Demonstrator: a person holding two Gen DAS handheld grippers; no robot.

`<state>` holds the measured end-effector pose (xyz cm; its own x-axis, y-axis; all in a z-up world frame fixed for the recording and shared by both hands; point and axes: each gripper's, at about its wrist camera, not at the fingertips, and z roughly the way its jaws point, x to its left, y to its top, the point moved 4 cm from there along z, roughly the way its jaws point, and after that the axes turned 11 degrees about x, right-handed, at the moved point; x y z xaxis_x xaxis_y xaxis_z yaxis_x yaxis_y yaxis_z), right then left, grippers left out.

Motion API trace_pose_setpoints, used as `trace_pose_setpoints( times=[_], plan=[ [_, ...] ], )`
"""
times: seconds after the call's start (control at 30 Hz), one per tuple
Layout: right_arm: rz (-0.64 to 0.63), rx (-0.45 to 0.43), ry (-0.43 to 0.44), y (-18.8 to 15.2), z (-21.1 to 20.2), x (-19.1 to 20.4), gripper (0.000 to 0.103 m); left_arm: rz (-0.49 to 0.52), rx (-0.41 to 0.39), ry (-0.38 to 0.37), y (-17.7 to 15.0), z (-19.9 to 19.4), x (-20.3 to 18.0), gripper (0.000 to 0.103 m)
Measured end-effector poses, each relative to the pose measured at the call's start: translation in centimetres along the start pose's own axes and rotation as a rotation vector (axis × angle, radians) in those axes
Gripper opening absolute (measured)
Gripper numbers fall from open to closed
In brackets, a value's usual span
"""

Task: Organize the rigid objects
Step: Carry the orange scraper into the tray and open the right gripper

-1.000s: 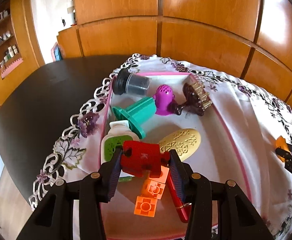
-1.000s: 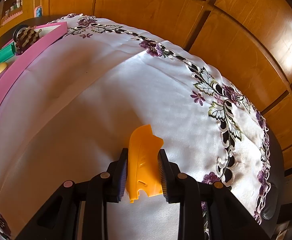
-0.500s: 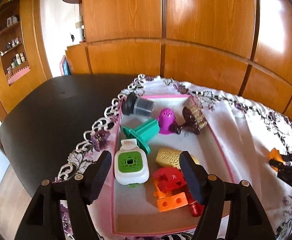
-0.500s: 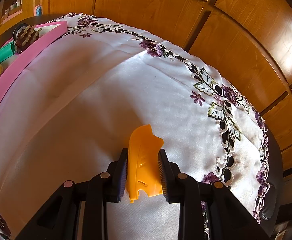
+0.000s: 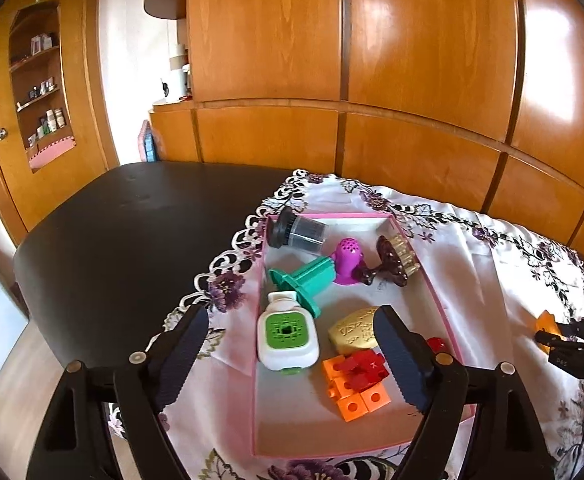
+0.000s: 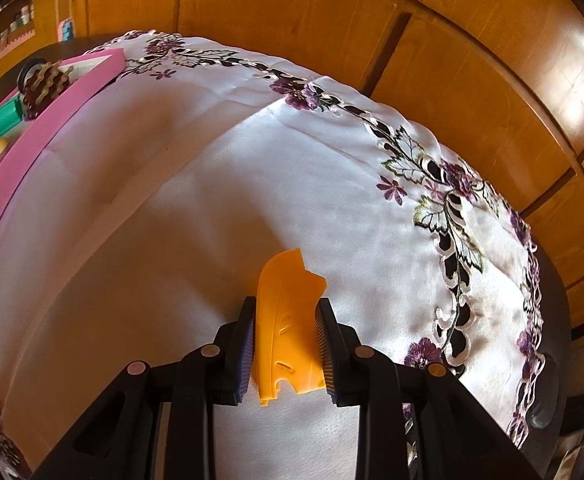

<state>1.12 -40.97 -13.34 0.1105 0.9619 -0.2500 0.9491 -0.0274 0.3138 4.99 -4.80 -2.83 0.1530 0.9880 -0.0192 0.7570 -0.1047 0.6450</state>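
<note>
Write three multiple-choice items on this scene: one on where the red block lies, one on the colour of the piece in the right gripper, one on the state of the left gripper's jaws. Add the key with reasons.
1. Where does the red block lie?
A. In the pink tray, on the orange blocks
B. On the bare dark table
C. Between the left gripper's jaws

2. What colour is the plastic piece held by the right gripper?
A. Green
B. Yellow-orange
C. Purple

3. How do the jaws of the left gripper stand?
A. Shut on the red block
B. Shut on nothing
C. Wide open, holding nothing

Key:
1 A, the block rests on the orange blocks inside the tray.
2 B, the piece clamped between the jaws is yellow-orange.
3 C, the jaws have just been opening and stand far apart above the tray, gripping nothing.
</note>
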Motion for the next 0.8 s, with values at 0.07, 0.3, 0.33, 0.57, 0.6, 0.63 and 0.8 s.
trace_pose_setpoints(
  times=[0.07, 0.3, 0.33, 0.57, 0.6, 0.63, 0.8],
  plan=[
    [0.025, 0.009, 0.003, 0.1, -0.2, 0.0, 0.027, -0.002, 0.002, 0.007, -0.1, 0.0, 0.4, 0.087],
    [0.071, -0.100, 0.123, 1.5, -4.7, 2.7, 0.027, -0.018, 0.013, 0.016, -0.7, 0.0, 1.5, 0.089],
    [0.064, -0.116, 0.143, 1.8, -5.3, 3.5, 0.027, -0.020, 0.013, 0.017, -0.8, 0.0, 1.6, 0.090],
    [-0.050, -0.207, 0.319, 4.7, -9.9, 12.0, 0.027, -0.044, 0.015, 0.034, -1.2, -0.2, 2.8, 0.101],
    [-0.071, -0.211, 0.343, 5.0, -10.4, 13.4, 0.027, -0.050, 0.016, 0.039, -1.2, -0.2, 3.1, 0.101],
    [-0.086, -0.212, 0.361, 5.3, -10.7, 14.6, 0.027, -0.057, 0.018, 0.043, -1.3, -0.1, 3.4, 0.102],
    [-0.155, -0.182, 0.396, 6.7, -10.5, 20.4, 0.027, -0.096, 0.043, 0.070, -1.8, 0.5, 5.1, 0.103]
  ],
)
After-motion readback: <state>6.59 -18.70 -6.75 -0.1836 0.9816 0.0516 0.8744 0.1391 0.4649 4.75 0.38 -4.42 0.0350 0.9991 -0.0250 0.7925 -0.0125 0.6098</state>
